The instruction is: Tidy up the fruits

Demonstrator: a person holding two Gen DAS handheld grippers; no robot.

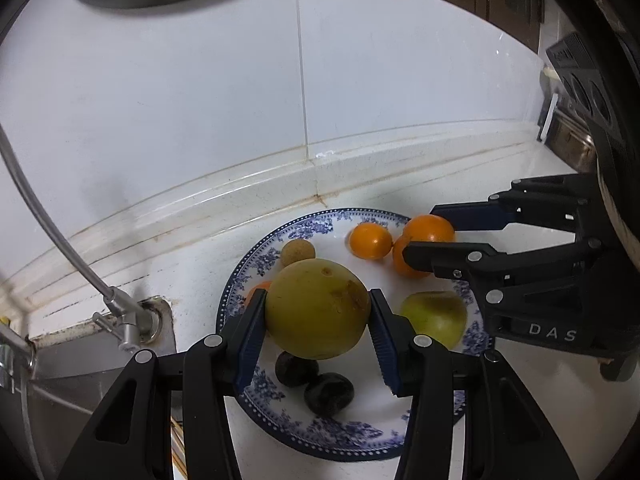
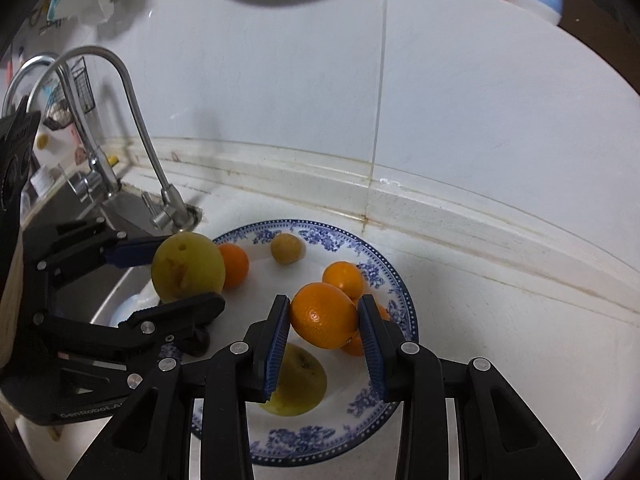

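Blue-padded, my left gripper (image 1: 318, 322) is clamped on a yellow-green pear (image 1: 317, 309), my right gripper (image 2: 324, 334) on an orange (image 2: 324, 315), both lifted over the plate (image 2: 394, 280). Round skins could roll out of a two-point pinch and knock other fruit onto the surface (image 2: 500, 320).
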